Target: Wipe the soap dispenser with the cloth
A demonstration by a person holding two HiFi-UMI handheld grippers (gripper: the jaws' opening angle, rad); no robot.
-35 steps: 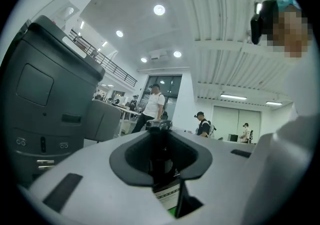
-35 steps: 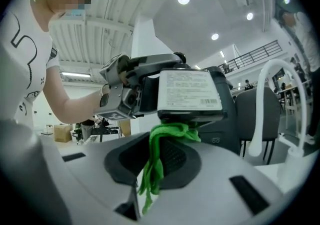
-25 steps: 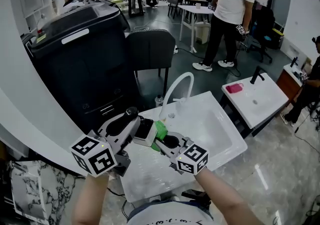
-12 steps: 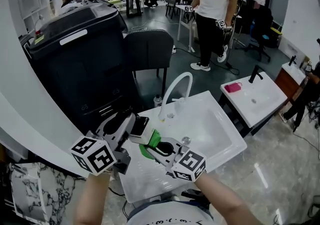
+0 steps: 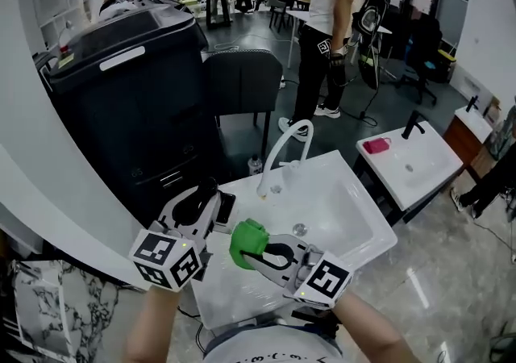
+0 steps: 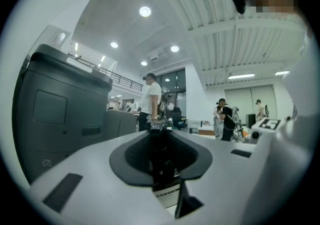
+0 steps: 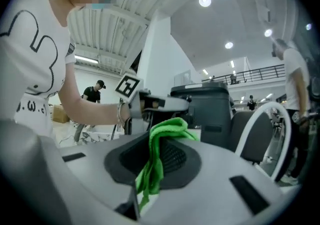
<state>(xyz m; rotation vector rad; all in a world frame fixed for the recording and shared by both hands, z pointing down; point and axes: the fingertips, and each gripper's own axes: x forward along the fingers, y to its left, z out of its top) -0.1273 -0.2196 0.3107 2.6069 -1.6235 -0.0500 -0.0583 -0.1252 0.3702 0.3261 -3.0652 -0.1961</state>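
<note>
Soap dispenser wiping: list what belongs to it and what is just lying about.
Job: soap dispenser in left gripper; green cloth in right gripper.
Lying about: white faucet, sink basin, dark chair, pink item on second sink.

Before you stands the white table [image 5: 234, 293] with a sunken basin, its drain [image 5: 300, 229] near the middle. A curved white faucet [image 5: 274, 153] rises at the far edge, perhaps beside a small fitting.

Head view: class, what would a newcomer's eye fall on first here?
The bright green cloth bunched in the right tool, above the near edge of the white sink. Next, the dark soap dispenser clamped in the left tool just left of it, and the curved white tap arching over the sink behind.
</note>
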